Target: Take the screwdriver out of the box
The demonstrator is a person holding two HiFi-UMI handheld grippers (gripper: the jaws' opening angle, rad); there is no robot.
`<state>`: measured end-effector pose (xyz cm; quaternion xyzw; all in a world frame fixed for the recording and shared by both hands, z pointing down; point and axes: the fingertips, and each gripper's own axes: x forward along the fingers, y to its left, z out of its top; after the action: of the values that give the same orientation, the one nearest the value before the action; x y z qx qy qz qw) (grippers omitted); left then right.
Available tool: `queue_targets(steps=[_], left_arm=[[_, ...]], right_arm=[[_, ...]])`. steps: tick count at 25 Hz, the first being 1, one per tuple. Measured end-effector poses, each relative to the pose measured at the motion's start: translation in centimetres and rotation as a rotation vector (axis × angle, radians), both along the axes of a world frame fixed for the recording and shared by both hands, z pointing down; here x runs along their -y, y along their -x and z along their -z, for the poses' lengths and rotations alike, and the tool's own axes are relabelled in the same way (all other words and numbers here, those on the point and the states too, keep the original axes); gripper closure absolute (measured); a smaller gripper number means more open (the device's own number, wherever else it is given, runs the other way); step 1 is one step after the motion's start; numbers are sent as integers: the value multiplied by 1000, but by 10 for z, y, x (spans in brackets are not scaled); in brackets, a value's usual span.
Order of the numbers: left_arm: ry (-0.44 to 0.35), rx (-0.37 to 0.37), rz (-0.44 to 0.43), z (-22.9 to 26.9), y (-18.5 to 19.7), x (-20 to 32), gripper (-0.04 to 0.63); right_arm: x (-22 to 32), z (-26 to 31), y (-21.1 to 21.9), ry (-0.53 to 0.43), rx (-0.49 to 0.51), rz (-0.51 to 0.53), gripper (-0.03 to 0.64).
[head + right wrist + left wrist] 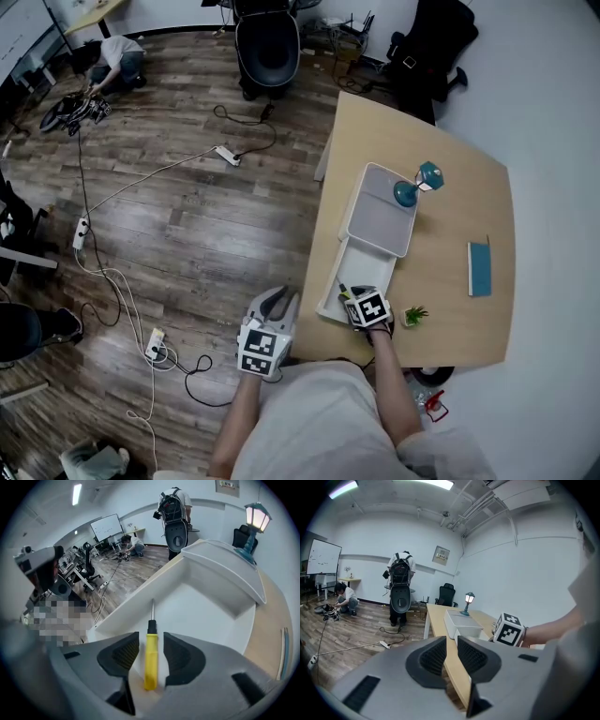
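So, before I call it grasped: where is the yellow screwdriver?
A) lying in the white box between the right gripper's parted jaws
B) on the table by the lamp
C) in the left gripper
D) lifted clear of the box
A: the screwdriver lies on the box floor, with the right gripper open astride its handle.

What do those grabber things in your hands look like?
The left hand-held gripper and right hand-held gripper are grey plastic, each with two black ribbed pads and a white cube with black square markers. The person wears a light shirt.
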<state>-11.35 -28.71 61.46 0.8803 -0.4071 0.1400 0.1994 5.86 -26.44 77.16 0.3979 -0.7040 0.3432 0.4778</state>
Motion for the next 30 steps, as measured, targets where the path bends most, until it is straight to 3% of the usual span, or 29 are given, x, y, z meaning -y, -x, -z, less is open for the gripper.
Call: queue_targets(steps=[8,17,30], left_arm=[[7,-24,24,-1,11,2,589],[6,-29,50,-1,20,-1,591],[6,-32,104,2,34,-14,589]], right_arm=[[-4,-10,3,64,-18,-6,466],[-1,-13,-3,44,-57,-25,528],[-3,-2,-1,-25,-37,-39,535]])
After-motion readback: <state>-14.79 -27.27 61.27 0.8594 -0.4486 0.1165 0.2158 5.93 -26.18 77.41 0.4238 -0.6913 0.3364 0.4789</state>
